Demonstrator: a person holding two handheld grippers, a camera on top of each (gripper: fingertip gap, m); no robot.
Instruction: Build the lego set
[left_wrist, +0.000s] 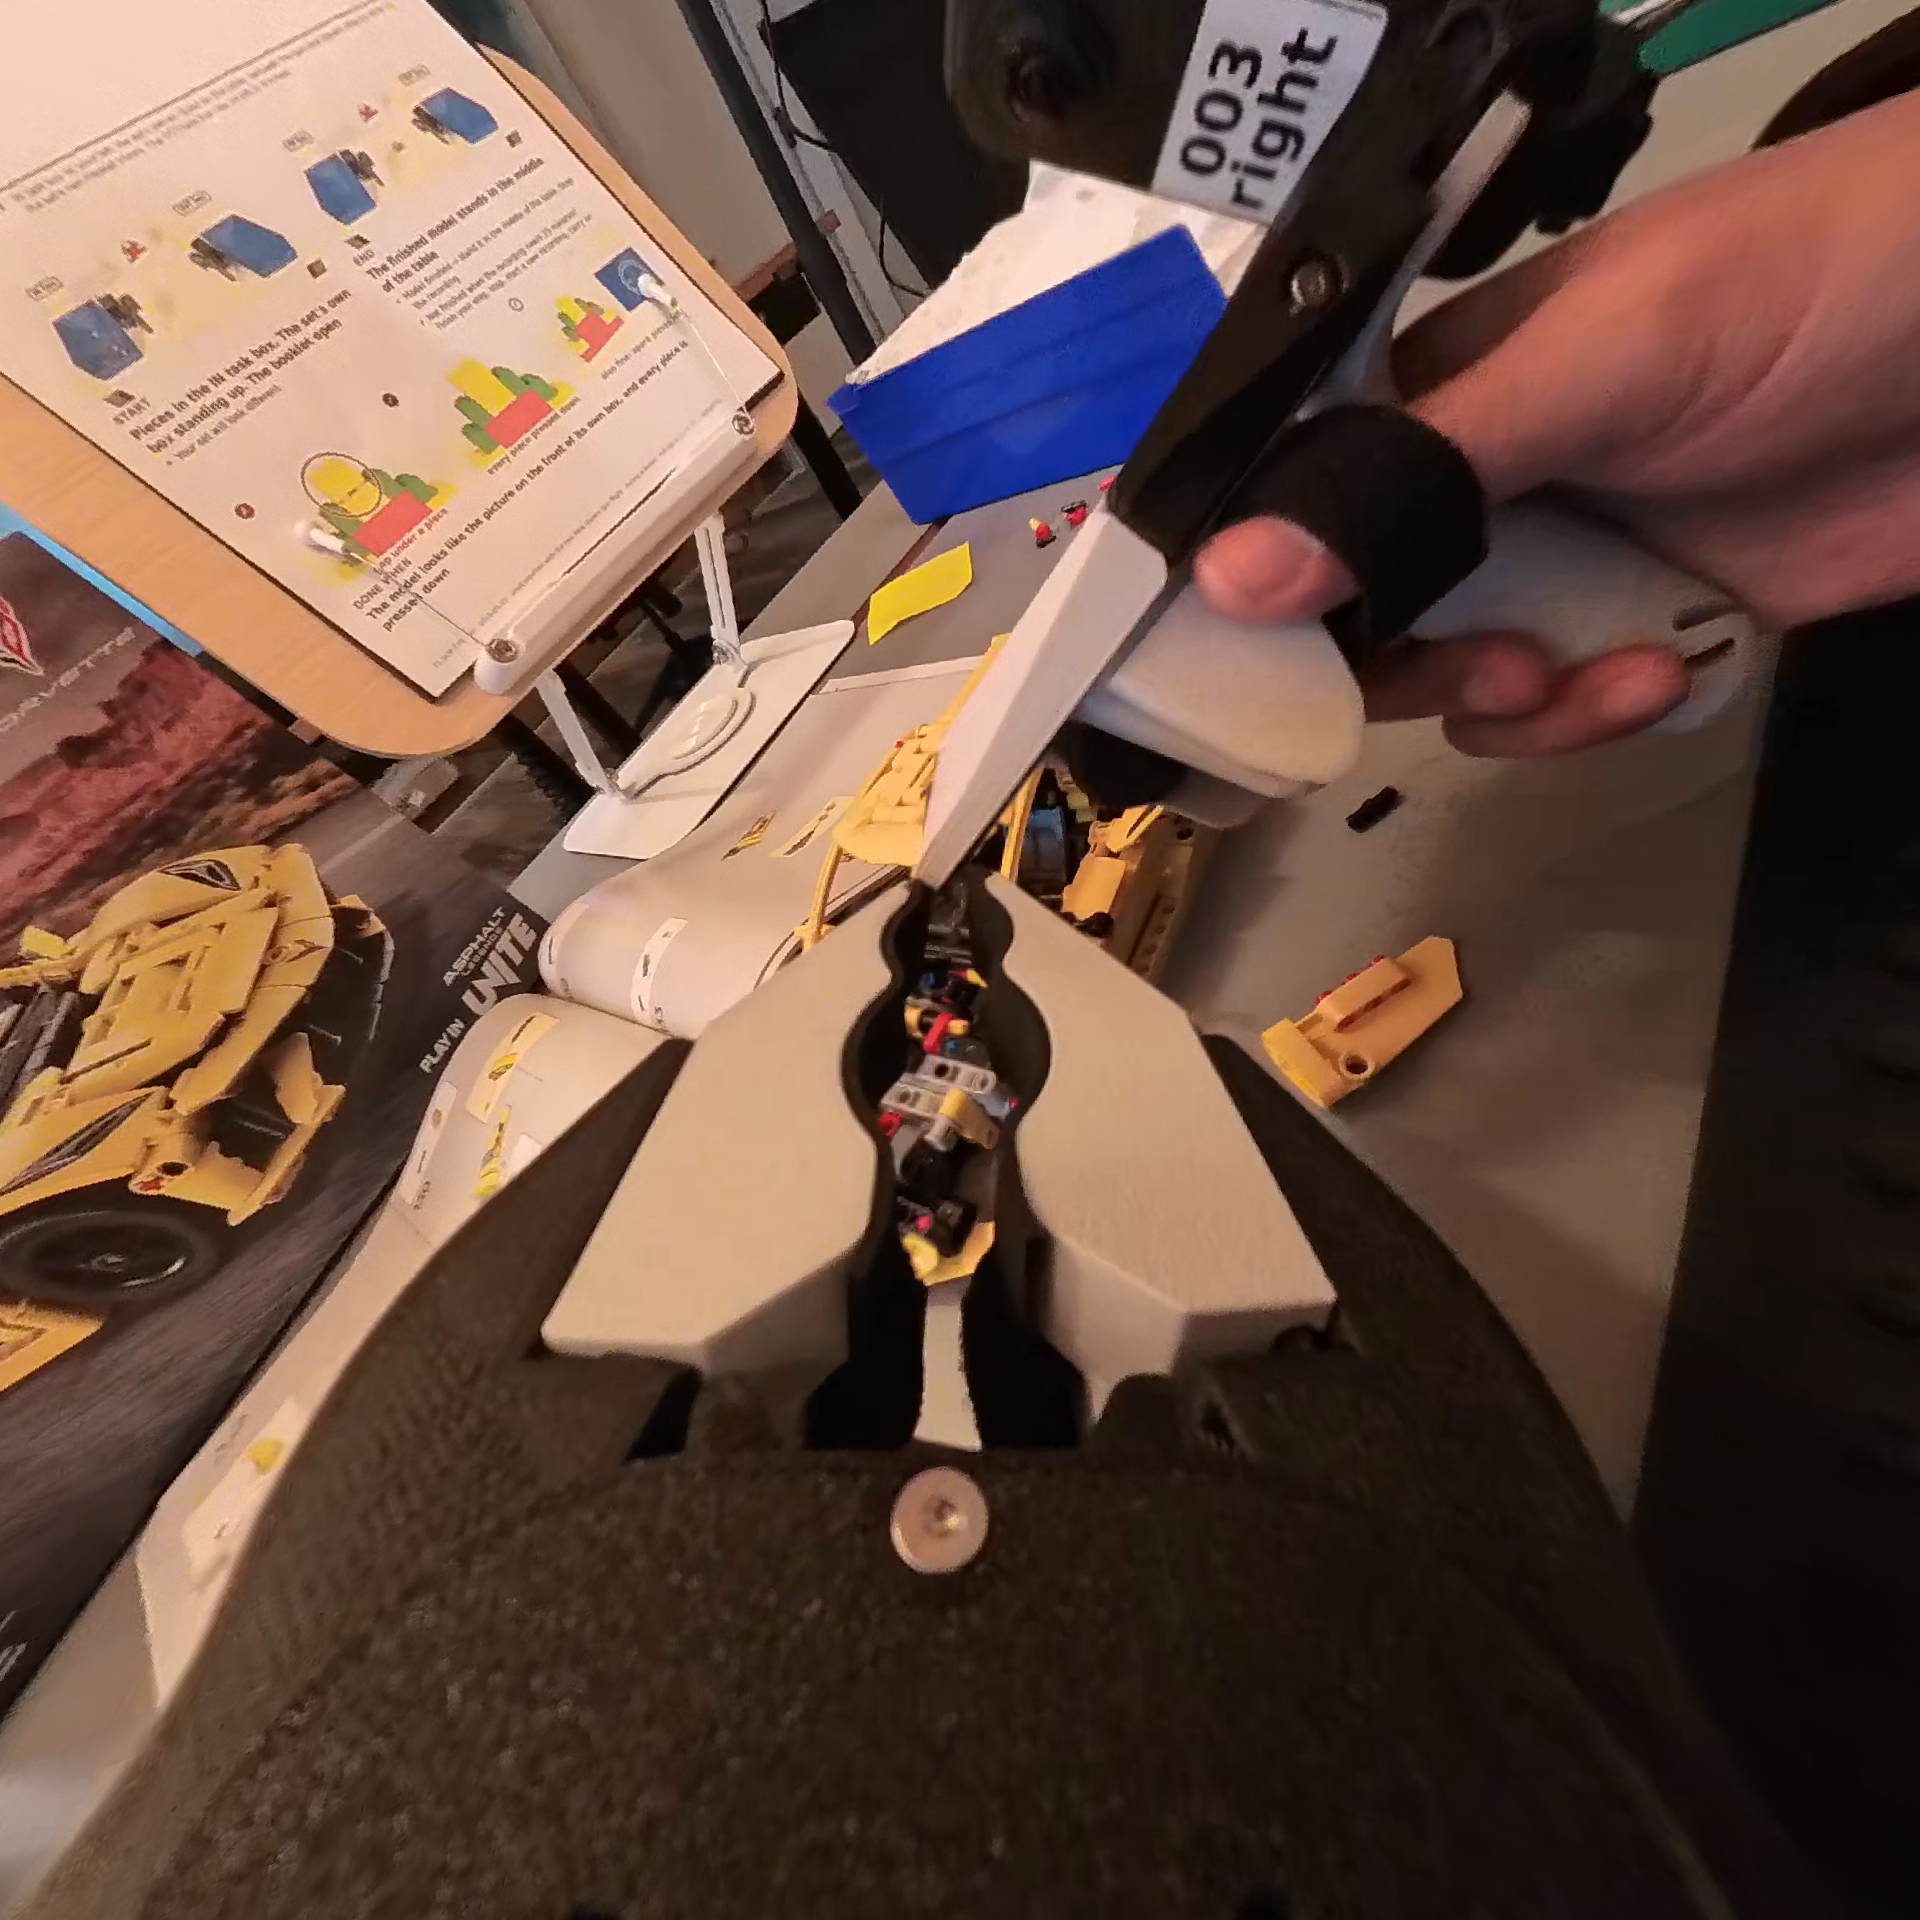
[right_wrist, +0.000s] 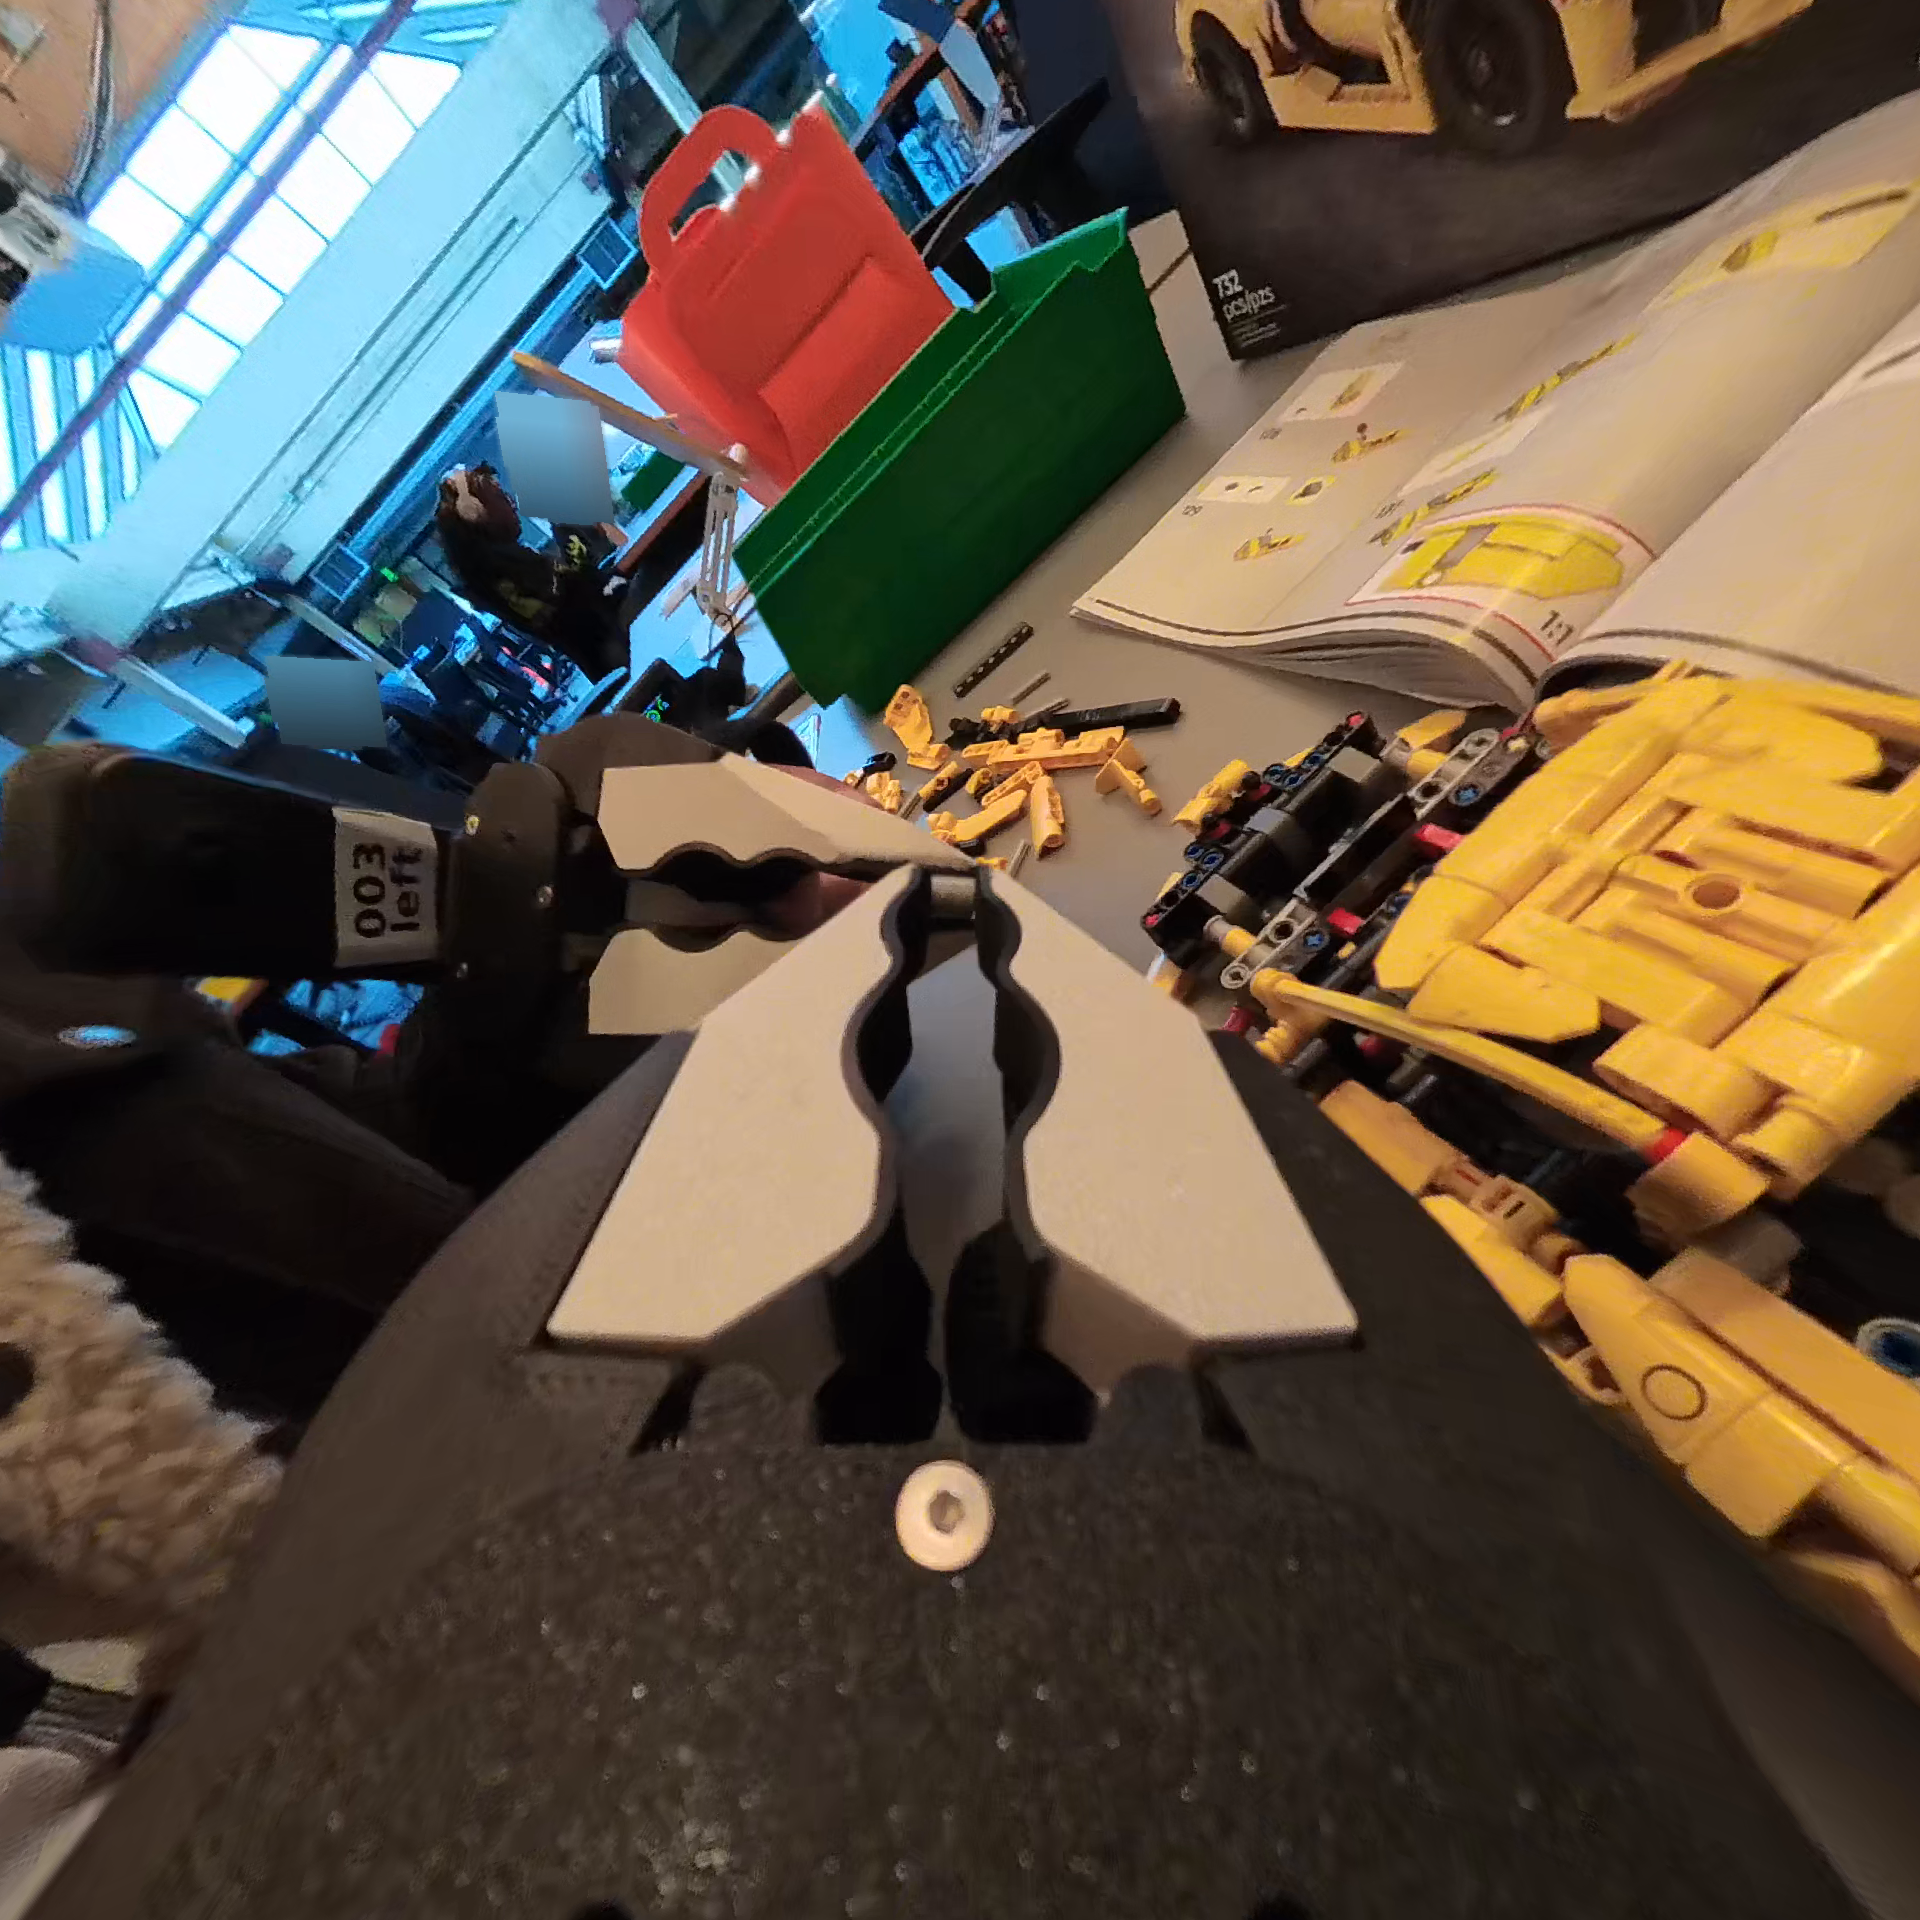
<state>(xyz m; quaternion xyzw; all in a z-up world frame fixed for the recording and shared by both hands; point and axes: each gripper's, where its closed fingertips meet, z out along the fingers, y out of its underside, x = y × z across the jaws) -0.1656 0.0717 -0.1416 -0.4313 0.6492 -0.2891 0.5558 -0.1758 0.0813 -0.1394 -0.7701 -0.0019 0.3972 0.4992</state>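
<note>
Two grippers meet tip to tip: right gripper, jaws nearly closed, pinches a small grey piece; left gripper, jaws near-closed, apparently empty; car lies rightward.

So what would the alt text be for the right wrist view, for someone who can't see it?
The right gripper, nearly shut on a small grey piece, meets the tip of the left gripper above a grey table. To the right lies a half-built yellow Lego car; behind are loose yellow pieces, an open instruction booklet and a green bin.
</note>
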